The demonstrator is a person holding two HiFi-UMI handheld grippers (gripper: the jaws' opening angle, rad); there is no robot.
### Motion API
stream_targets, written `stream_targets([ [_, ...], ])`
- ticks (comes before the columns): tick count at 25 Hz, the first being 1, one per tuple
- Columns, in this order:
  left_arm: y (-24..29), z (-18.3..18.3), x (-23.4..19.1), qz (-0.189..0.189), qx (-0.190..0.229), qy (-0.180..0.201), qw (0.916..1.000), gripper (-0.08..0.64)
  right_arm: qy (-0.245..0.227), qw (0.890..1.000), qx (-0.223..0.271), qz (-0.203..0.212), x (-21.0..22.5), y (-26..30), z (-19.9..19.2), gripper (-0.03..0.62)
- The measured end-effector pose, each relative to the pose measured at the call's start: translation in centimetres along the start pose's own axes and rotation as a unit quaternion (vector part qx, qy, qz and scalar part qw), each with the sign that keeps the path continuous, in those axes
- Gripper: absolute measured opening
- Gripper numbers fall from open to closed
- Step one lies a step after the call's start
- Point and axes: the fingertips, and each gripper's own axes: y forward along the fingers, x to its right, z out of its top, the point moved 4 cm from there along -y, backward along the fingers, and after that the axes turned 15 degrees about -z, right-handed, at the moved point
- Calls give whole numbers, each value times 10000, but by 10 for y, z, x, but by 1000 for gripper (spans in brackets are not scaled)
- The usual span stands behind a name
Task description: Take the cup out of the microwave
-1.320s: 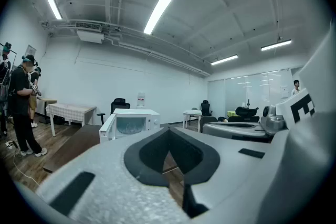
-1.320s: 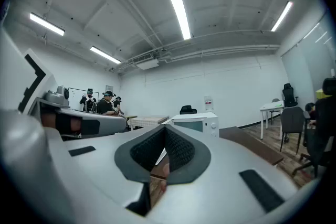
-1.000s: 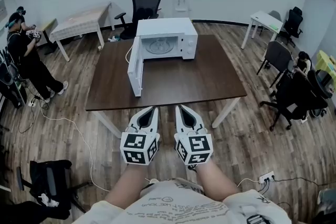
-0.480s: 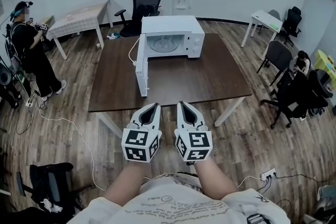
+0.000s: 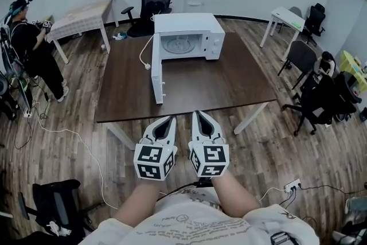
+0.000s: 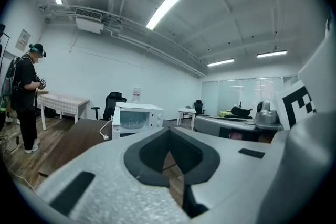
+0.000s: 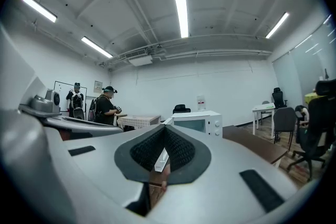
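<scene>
A white microwave (image 5: 184,31) stands at the far side of the dark brown table (image 5: 229,83), its door (image 5: 156,73) swung wide open to the left. In the cavity I make out only the glass turntable (image 5: 180,44); no cup shows clearly. My left gripper (image 5: 167,121) and right gripper (image 5: 198,117) are side by side at the table's near edge, pointing at the microwave, both shut with nothing in them. The microwave (image 6: 134,117) shows small and far beyond the left gripper (image 6: 169,129), and the microwave (image 7: 199,121) also shows ahead of the right gripper (image 7: 164,128).
A person (image 5: 28,46) stands at the far left by a light table (image 5: 80,19). Office chairs (image 5: 156,0) stand behind the microwave and more chairs (image 5: 321,97) at the right. A white cable (image 5: 69,135) and a power strip (image 5: 291,186) lie on the wooden floor.
Both grippers have eased forward together, still shut. The table and microwave sit further right in the head view, and the person at the left has shifted stance.
</scene>
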Motion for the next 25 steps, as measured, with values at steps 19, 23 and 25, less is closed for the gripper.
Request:
stream_targets([
  [19, 55, 5, -43, 37, -78, 126, 9999, 11, 427, 9985, -285, 175, 13, 81, -12, 14],
  [23, 89, 10, -50, 24, -127, 131, 9998, 11, 464, 9983, -306, 194, 32, 110, -10, 14],
  [25, 107, 14, -52, 15, -122, 130, 9998, 11, 479, 9983, -276, 199, 43, 126, -5, 14],
])
